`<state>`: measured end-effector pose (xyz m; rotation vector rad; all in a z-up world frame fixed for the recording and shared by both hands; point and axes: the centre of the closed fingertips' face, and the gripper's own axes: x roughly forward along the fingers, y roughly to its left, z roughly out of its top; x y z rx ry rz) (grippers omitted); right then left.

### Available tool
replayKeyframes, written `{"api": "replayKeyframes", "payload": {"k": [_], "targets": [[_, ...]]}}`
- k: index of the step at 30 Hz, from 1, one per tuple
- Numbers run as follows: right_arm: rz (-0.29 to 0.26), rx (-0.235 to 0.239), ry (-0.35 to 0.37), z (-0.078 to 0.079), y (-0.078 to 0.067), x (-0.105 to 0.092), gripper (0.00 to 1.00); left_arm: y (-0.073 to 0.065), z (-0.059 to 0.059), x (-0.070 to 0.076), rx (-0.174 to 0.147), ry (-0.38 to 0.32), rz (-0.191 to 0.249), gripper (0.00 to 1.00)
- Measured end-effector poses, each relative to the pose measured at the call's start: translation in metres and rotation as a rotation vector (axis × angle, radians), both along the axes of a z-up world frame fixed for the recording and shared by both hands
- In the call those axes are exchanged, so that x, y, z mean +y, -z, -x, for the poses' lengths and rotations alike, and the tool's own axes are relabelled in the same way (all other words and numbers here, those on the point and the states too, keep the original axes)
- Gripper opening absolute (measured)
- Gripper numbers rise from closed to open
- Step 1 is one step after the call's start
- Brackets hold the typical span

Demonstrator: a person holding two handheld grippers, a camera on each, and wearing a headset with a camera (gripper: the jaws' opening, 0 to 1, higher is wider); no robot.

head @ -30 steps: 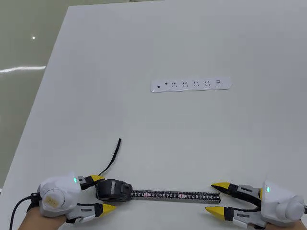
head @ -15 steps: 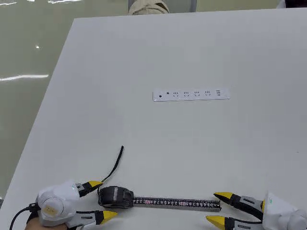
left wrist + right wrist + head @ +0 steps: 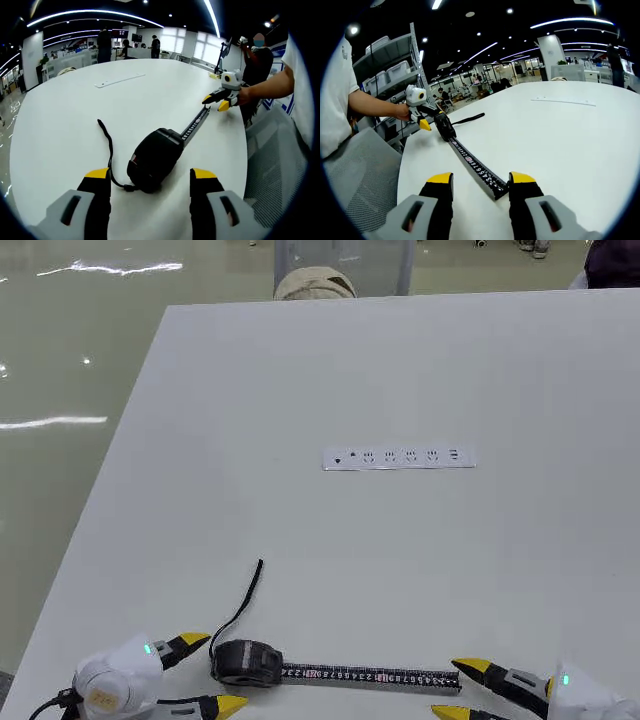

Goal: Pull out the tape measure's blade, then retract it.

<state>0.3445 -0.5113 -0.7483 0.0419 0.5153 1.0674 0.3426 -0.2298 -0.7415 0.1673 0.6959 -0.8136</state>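
Across the head view spreads a white table [image 3: 400,370], a strip [image 3: 398,457] of sockets lying flat near its middle. Along the near edge, at 6 o'clock, lies the tape [image 3: 246,662], with its blade [image 3: 370,676] drawn out flat on the table toward 3 o'clock. A thin strap [image 3: 243,600] curls off the case toward 12 o'clock.

At 7 o'clock the left gripper [image 3: 218,671] stands wide, its yellow tips just short of the case and gripping nothing. Its own view shows the case [image 3: 155,157] lying free ahead of the parted jaws. At 5 o'clock the right gripper [image 3: 455,687] is also spread, and the blade end [image 3: 496,190] rests between its jaws unpinched.

The case looks compact, hard and fairly heavy for its size, and probably smooth enough to slide, so it is best clamped across its flat sides. The blade is a thin, springy steel strip that is stiff along its length. It may well snap back once freed, so the end hook is the place to pinch.

Compared with a second ago, the whole picture has shifted as the headset tipped up, bringing the far table edge into sight. The left tips, which flanked the case then, have drawn back slightly. The blade lies out at much the same length.
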Motion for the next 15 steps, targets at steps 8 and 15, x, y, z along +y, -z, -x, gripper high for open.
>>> {"api": "replayKeyframes", "payload": {"k": [8, 15], "targets": [[-0.001, -0.004, 0.031, 0.005, -0.008, -0.002, 0.46, -0.007, 0.008, 0.002, -0.012, -0.044, 0.023, 0.63], [-0.011, -0.026, 0.077, 0.006, -0.018, -0.006, 0.48, -0.012, 0.014, 0.005, -0.018, -0.093, 0.049, 0.65]]}}
